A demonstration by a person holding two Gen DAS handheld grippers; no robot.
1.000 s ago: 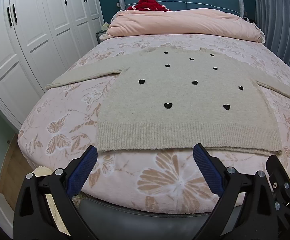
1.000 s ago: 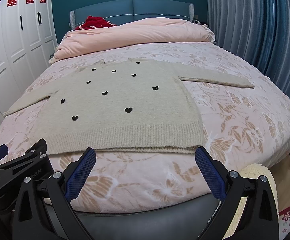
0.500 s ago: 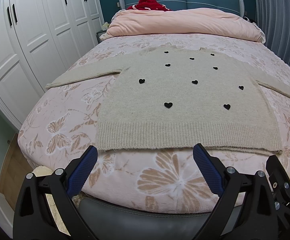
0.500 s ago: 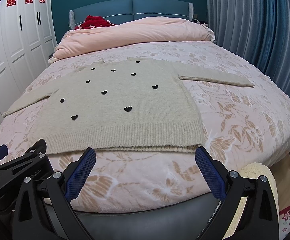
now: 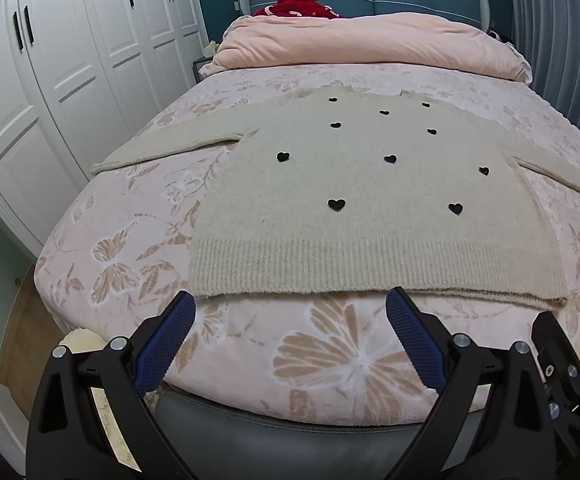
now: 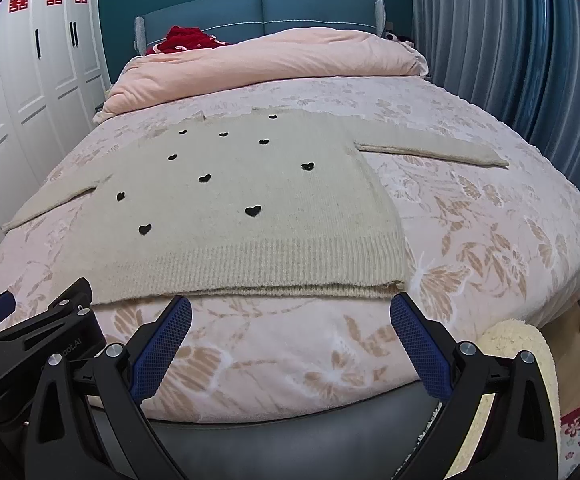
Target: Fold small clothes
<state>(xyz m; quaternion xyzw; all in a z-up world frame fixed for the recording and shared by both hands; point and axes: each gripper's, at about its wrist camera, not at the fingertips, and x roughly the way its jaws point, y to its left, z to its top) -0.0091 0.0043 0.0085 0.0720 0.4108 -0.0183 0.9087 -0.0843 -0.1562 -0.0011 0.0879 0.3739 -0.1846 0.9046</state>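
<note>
A beige knit sweater (image 5: 369, 208) with small black hearts lies flat on the bed, sleeves spread to both sides, ribbed hem toward me; it also shows in the right wrist view (image 6: 230, 208). My left gripper (image 5: 290, 312) is open and empty, just short of the hem at its left half. My right gripper (image 6: 290, 316) is open and empty, just short of the hem near its right corner. The left gripper's body shows at the lower left of the right wrist view (image 6: 30, 340).
The bed (image 5: 329, 360) has a pink floral cover. A pink duvet (image 5: 369, 44) and a red garment (image 5: 301, 2) lie by the blue headboard. White wardrobes (image 5: 50, 60) stand left, a blue curtain (image 6: 509, 60) right. A cream rug (image 6: 517, 344) lies on the floor.
Both grippers have crept very slightly forward toward the sweater's hem. The sweater has not moved and both grippers stay open.
</note>
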